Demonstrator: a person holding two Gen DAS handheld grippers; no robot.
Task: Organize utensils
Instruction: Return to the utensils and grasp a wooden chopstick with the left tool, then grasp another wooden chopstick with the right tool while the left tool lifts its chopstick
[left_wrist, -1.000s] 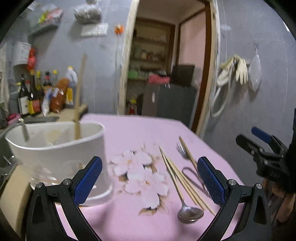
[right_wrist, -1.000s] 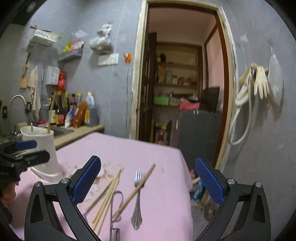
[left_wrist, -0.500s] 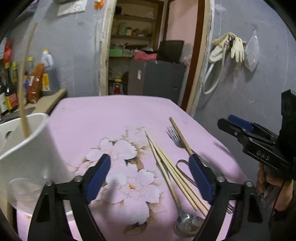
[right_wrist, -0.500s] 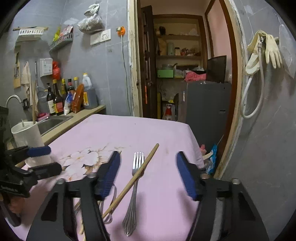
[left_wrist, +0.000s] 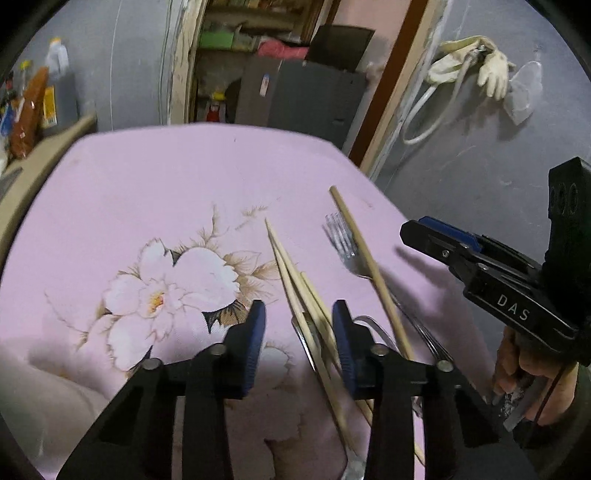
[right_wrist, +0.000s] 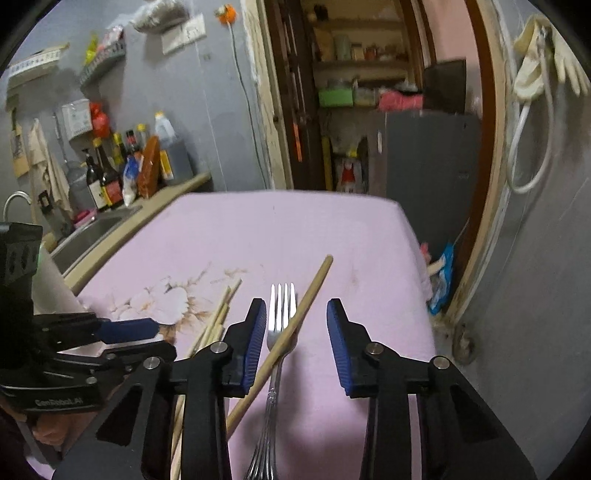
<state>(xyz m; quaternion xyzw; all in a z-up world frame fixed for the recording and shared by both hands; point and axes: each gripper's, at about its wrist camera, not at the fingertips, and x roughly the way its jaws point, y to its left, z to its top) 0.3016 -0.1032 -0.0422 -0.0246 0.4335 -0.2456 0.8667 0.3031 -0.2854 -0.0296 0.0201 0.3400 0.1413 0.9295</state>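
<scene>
Pink floral cloth (left_wrist: 155, 192) covers the table, and on it lie a fork (right_wrist: 282, 314), a thick stick (right_wrist: 299, 317) crossing the fork, and thin chopsticks (left_wrist: 295, 291) fanned beside them. Right gripper (right_wrist: 296, 325) hangs over the fork's head and the stick, jaws closing, pads not yet touching either. Left gripper (left_wrist: 298, 332) straddles the chopsticks, jaws closing too, pads still clear. Bottles (right_wrist: 107, 181) stand on the counter by the sink (right_wrist: 88, 229).
</scene>
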